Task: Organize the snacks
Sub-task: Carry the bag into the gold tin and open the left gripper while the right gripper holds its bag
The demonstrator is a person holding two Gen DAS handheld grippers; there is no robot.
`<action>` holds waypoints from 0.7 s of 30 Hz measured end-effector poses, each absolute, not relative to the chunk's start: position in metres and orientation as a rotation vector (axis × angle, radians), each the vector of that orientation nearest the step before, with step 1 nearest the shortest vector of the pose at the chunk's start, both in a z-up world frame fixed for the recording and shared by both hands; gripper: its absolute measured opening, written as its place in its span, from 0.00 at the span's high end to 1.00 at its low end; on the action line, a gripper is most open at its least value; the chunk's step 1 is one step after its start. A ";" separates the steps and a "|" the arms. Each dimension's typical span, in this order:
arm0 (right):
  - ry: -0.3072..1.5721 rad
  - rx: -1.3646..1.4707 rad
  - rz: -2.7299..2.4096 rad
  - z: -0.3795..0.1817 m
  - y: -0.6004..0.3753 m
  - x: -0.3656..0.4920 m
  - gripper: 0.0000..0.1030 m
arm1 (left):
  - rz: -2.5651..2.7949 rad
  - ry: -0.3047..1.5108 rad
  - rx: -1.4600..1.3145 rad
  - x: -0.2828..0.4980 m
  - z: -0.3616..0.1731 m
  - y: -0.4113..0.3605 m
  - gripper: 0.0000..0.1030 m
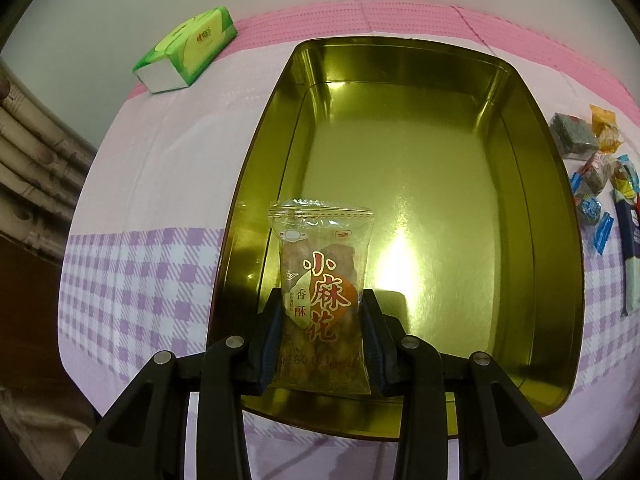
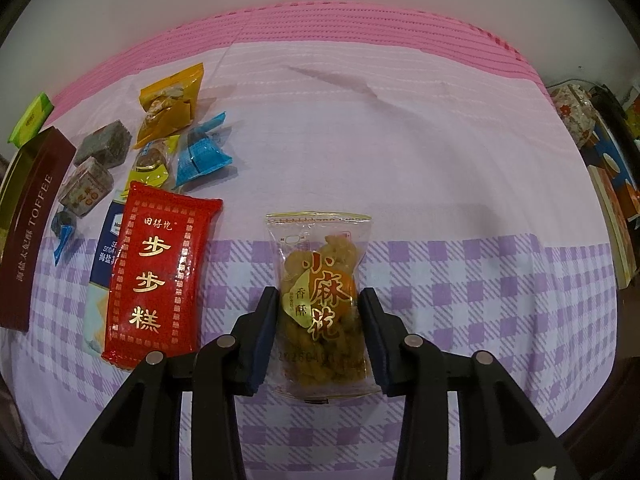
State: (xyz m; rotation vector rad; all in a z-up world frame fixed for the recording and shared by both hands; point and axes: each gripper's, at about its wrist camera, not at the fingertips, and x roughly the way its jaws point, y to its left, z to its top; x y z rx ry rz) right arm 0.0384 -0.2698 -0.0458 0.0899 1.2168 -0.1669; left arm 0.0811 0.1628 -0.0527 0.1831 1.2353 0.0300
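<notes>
Both views are evenly lit by soft indoor light, slightly dim, with a warm-pink cast. Strong fisheye distortion is seen: the bedspread (image 2: 400, 152) edges are bowed and black vignette fills the corners. A bright glare spot is reflected on the gold tin (image 1: 400, 256) floor, with softer sheen along its walls. Shadows are faint and short. Centre detail is sharp; print on packets is readable. Edges are smeared and soft.

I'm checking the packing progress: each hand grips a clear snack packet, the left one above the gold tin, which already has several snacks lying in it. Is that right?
One thing is wrong: the gold tin has no snacks lying in it; the left wrist view shows only its bare bottom. The rest holds: the left gripper grips a clear snack packet above the tin, and the right gripper grips another packet.
</notes>
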 end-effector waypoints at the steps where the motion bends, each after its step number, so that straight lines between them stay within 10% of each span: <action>1: 1.215 0.090 -0.169 -0.046 -0.270 0.038 0.64 | 0.029 1.235 0.181 0.081 -0.053 0.163 0.63; 21: 1.175 0.120 -0.238 -0.030 -0.272 0.031 0.64 | 0.048 1.139 0.190 0.066 -0.029 0.155 0.46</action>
